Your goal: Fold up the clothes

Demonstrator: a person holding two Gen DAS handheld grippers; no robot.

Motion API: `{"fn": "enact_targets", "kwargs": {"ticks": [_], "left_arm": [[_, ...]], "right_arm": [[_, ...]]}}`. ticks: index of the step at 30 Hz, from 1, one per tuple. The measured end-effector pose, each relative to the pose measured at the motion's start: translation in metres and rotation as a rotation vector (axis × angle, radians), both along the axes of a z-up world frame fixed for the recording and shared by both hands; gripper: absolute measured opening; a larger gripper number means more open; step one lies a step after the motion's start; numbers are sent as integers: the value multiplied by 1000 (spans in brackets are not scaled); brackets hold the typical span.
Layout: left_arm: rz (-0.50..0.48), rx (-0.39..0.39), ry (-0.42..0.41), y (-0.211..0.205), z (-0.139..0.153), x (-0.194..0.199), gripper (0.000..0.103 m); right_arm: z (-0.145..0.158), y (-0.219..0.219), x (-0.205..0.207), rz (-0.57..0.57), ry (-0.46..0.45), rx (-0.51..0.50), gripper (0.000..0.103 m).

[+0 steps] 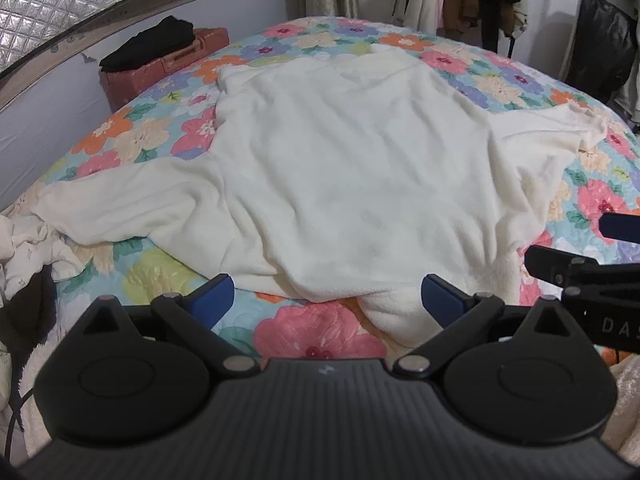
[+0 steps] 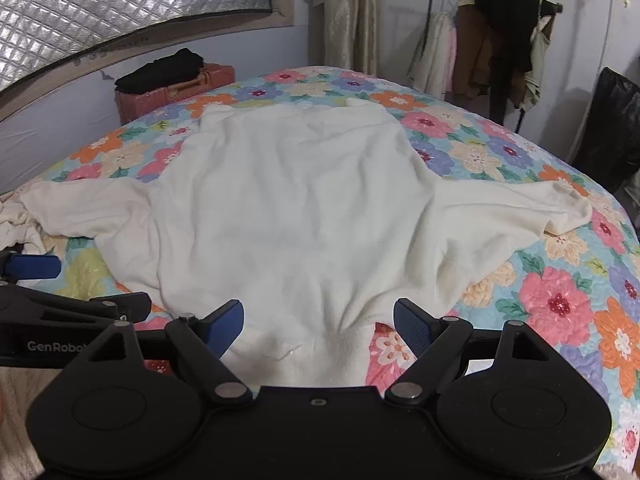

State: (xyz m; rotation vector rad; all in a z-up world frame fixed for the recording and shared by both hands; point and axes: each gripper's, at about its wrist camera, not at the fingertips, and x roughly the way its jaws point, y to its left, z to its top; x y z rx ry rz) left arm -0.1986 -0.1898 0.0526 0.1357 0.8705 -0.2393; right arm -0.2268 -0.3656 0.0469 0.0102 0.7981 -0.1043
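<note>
Plenty of open room over the middle of the bed, where only the flat cream sweater (image 2: 288, 208) lies on the floral quilt (image 2: 560, 304). The upper left is blocked by a red suitcase (image 2: 176, 88) with black clothes (image 2: 160, 70) on top; the upper right by a clothes rack (image 2: 492, 32).

Pale blue walls (image 2: 168, 92), quilted silver window cover (image 2: 120, 12) up left, beige curtain (image 2: 352, 12), clothes rack (image 2: 492, 40) far right.
</note>
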Motion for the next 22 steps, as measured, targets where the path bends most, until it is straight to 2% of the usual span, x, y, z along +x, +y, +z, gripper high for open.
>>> {"fn": "enact_targets", "kwargs": {"ticks": [10,22], "left_arm": [[0,28,32,-5,-10,1,102],[-1,55,31,-8,-13,2,102]], "right_arm": [[-7,1,2,-23,17,11,86],[-9,0,2,-23,15,6,86]]}}
